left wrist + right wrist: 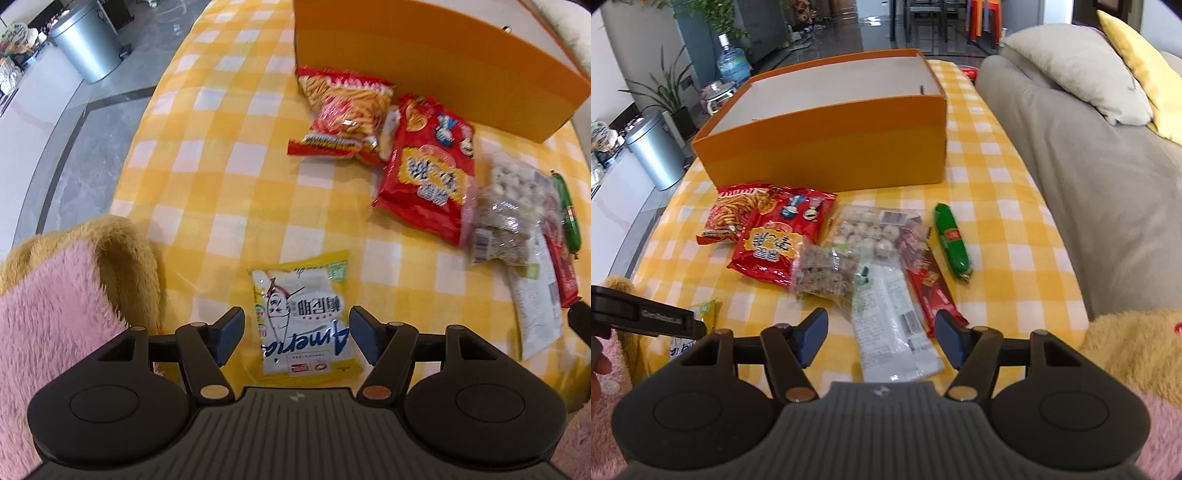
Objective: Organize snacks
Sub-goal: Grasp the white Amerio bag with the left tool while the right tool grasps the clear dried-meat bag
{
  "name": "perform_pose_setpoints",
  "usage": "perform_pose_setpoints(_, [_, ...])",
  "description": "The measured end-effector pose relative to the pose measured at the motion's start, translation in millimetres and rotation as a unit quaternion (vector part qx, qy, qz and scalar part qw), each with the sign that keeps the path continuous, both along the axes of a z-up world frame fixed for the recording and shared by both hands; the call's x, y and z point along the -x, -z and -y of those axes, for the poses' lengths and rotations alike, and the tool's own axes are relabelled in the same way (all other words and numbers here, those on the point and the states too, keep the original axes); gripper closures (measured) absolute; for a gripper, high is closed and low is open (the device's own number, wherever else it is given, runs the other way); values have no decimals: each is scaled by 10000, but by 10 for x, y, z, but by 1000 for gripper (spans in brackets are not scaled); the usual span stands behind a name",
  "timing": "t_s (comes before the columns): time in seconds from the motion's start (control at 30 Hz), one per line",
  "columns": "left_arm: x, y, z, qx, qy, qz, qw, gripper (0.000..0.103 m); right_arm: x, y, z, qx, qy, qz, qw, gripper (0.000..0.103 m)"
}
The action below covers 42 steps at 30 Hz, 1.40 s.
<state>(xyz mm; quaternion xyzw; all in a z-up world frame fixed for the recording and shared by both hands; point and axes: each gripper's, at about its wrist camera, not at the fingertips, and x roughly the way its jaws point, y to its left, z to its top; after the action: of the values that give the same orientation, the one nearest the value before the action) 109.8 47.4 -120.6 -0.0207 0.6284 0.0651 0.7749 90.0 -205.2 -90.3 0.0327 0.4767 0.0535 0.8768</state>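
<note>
An open orange box (pixel 827 144) stands at the back of the yellow checked table (pixel 997 229); it also shows in the left wrist view (pixel 424 62). In front of it lie snack packs: a red stick-snack bag (pixel 735 214), a red bag (pixel 775 240), a clear nut bag (pixel 827 273), a white pack (pixel 890 325), a red bar (pixel 934 291) and a green sausage (pixel 951 240). My left gripper (pixel 296 332) is open, jaws on either side of a yellow-white pack (pixel 303 314). My right gripper (pixel 881 334) is open over the white pack.
A grey sofa (pixel 1089 177) with cushions runs along the table's right side. A metal bin (pixel 657 151) stands on the floor at the left. Pink and yellow fuzzy sleeves (pixel 55 295) show at the near edges. The left gripper's body (pixel 642 314) reaches in from the left.
</note>
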Motion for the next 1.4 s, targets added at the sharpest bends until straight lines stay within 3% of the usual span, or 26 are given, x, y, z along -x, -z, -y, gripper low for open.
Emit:
perform_pose_setpoints(0.07, [0,34,-8,37,8,-22,10000,28,-28,6,-40,-19,-128,63,9999,41])
perform_pose_setpoints(0.2, [-9,74,-20,166,54,-65,9998,45,-84,30,-132,27,-406,149,9991,41])
perform_pose_setpoints(0.37, [0,77,24,199,326,66,9992,46,-156,85,-237,211,-666,163,9974,41])
perform_pose_setpoints(0.57, [-27,20,108,524,634,275,9962,47,-225,111,-372,450,-1099,292,9925,41])
perform_pose_setpoints(0.73, [-85,-104,111,641,714,443,9944,47,-315,189,-565,1025,-1990,375,9739,40])
perform_pose_setpoints(1.0, [-125,-134,59,748,709,432,9937,47,-420,396,-725,1683,-2748,587,9448,40])
perform_pose_setpoints(1.3, [-122,-161,66,730,744,438,9936,47,-468,600,-753,1718,-2805,389,9436,36])
perform_pose_setpoints(1.4, [-113,-161,73,730,760,436,9935,47,-468,639,-735,1736,-2706,335,9463,48])
